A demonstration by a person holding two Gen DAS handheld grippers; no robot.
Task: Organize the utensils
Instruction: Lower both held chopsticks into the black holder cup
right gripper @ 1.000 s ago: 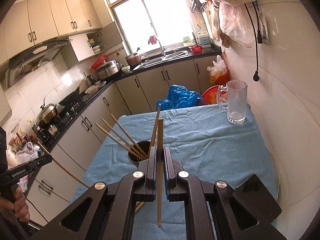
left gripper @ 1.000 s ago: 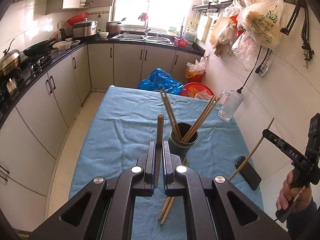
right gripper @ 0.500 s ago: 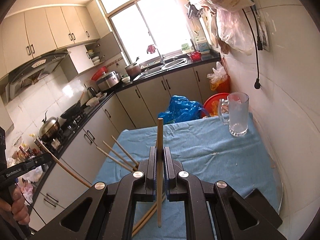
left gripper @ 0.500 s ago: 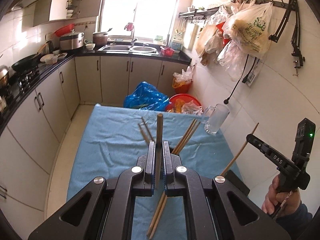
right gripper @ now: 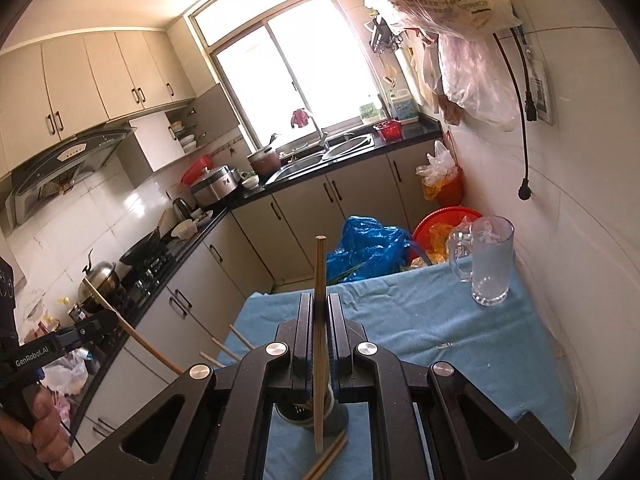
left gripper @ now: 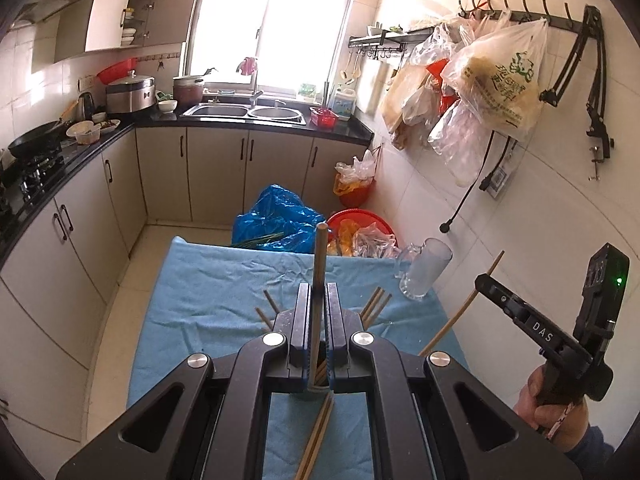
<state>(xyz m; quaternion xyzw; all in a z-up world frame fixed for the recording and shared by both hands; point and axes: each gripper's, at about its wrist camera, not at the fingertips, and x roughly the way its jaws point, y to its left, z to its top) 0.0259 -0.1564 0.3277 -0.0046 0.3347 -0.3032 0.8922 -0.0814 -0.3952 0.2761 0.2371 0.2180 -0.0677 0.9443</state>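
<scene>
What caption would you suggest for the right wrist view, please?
Right gripper holds a chopstick upright above the dark utensil holder on the blue tablecloth.

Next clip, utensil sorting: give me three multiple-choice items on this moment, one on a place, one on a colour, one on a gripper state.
1. Where does the glass mug stand?
A. far right corner of the table
B. on the stove
C. in the sink

2. What colour is the tablecloth?
A. red
B. blue
C. white

3. What is the right gripper doing?
A. open, holding nothing
B. shut on the mug
C. shut on a chopstick

Answers: 1 A, it stands on the cloth by the wall; 2 B, blue cloth covers the table; 3 C, the stick stands clamped between its jaws.
</scene>
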